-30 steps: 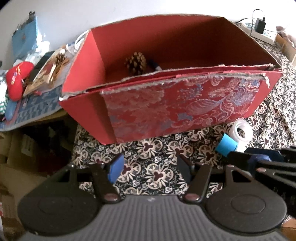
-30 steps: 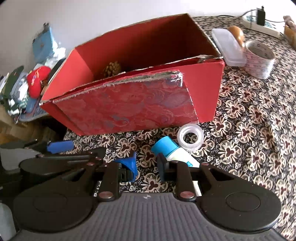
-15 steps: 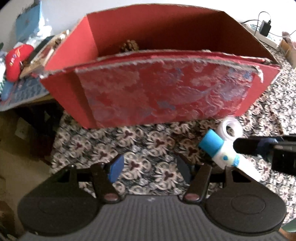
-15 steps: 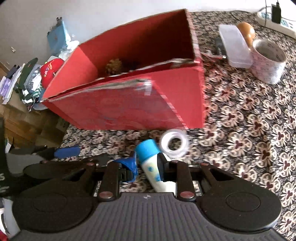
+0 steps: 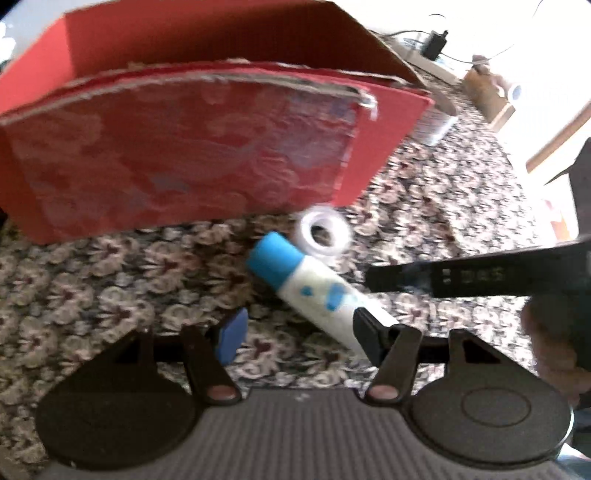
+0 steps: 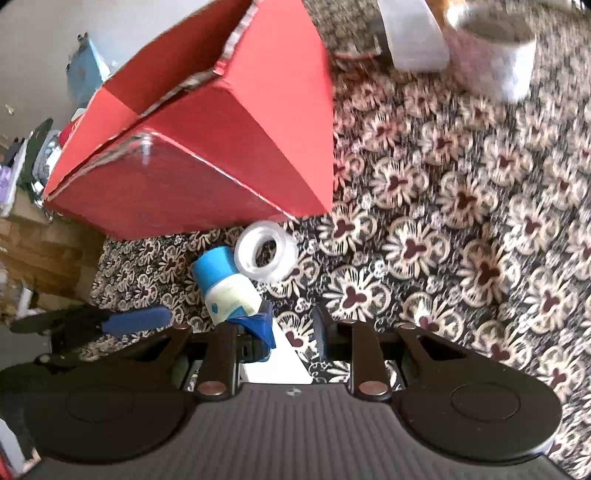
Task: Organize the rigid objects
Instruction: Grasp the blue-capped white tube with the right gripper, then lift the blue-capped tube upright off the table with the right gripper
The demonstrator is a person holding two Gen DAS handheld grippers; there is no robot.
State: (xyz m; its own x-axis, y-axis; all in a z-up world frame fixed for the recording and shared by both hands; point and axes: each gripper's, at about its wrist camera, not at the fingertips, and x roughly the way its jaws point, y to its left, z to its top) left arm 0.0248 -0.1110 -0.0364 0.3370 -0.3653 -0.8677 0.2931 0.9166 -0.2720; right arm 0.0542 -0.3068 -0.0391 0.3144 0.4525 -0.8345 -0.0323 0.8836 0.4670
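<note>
- Bottle (image 5: 314,286), white with a blue cap (image 6: 213,266), lies on its side on the patterned cloth of the table (image 6: 461,221), cap toward the red box (image 5: 184,147).
- Clear tape roll (image 6: 266,252) lies flat beside the cap, near the box's bottom corner; the right wrist view shows it touching or nearly touching the bottle.
- The right hand-held gripper (image 6: 291,328) sits low over the bottle's body with its fingers apart, the blue-padded one against the bottle and the other off to its side; the bottle is not clamped.
- The left hand-held gripper (image 5: 299,332) also has its fingers spread, and the bottle's lower end shows next to its right finger (image 5: 369,332).
- From the left wrist view, the right tool's black finger (image 5: 461,277) reaches in from the right, just beside the bottle.
- A clear plastic container (image 6: 413,33) and a wide patterned tape roll (image 6: 495,55) sit blurred on the far side of the table, well apart from the bottle.
</note>
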